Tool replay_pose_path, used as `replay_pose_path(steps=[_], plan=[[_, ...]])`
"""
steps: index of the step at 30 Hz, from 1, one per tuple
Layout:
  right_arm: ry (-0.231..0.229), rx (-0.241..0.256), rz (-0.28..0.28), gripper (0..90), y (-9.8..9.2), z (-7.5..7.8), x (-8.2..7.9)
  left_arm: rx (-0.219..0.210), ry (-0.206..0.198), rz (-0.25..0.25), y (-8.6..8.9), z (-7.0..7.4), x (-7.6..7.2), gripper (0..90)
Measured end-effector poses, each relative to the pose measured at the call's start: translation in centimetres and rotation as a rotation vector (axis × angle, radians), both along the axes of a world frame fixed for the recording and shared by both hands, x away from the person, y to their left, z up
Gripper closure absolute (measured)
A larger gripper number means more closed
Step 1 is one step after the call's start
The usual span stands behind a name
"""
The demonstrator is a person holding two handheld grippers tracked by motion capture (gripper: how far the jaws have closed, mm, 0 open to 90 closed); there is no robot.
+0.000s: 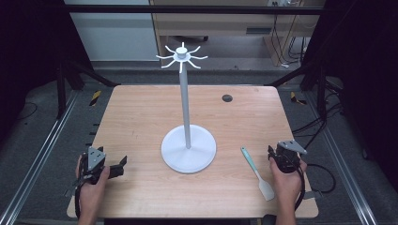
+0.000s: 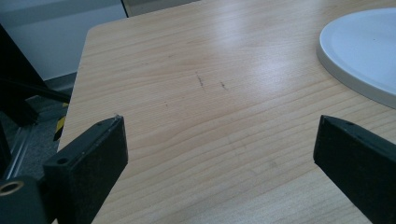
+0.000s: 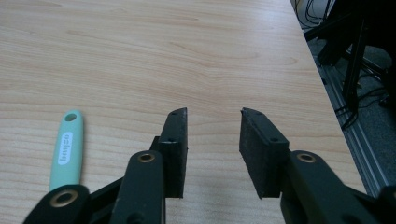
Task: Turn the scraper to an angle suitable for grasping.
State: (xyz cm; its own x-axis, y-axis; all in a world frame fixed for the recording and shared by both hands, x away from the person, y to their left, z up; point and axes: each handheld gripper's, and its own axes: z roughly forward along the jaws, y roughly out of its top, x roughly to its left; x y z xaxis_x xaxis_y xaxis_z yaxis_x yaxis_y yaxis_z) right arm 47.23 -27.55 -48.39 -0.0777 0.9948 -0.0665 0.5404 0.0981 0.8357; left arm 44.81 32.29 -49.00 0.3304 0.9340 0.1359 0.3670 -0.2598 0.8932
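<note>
Nothing is judged done: the spatula [image 1: 256,172] lies ungrasped beside the spread, empty right gripper [image 3: 212,128], the hook stand [image 1: 188,140] is bare, and the left gripper [image 2: 219,154] is spread wide and empty.

Count on the worktop [image 1: 141,117]: one white hook stand [image 1: 188,140] (round base, single pole, ring of hooks on top), one mint-handled spatula [image 1: 256,172]. Hand-held tools: two, left tool [image 1: 119,165] and right tool [image 1: 273,154].

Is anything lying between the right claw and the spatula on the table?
Nothing visible. The right claw sits open just right of the spatula, with bare table between them; the spatula's mint handle lies beside its left jaw.
</note>
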Motion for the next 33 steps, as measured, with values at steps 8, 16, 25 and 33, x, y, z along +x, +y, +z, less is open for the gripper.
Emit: replay_pose_path(steps=[8, 16, 25, 33], plan=[[0.01, -0.011, 0.022, 64.3, 0.4, -0.1, 0.2, 0.004, 0.002, -0.012, -0.2, 0.0, 0.0, 2.6], [0.035, -0.022, 0.062, 80.5, 1.6, 0.1, 0.6, 0.007, 0.002, -0.01, -0.2, 0.0, 0.0, 2.6], [0.114, -0.066, 0.174, 90.0, 4.3, 0.0, 1.3, 0.006, -0.001, -0.008, -0.1, 0.0, 0.0, 2.8], [0.16, -0.076, 0.217, 90.0, 5.4, -0.3, 1.6, 0.007, -0.003, -0.01, -0.2, 0.1, 0.0, 2.9]])
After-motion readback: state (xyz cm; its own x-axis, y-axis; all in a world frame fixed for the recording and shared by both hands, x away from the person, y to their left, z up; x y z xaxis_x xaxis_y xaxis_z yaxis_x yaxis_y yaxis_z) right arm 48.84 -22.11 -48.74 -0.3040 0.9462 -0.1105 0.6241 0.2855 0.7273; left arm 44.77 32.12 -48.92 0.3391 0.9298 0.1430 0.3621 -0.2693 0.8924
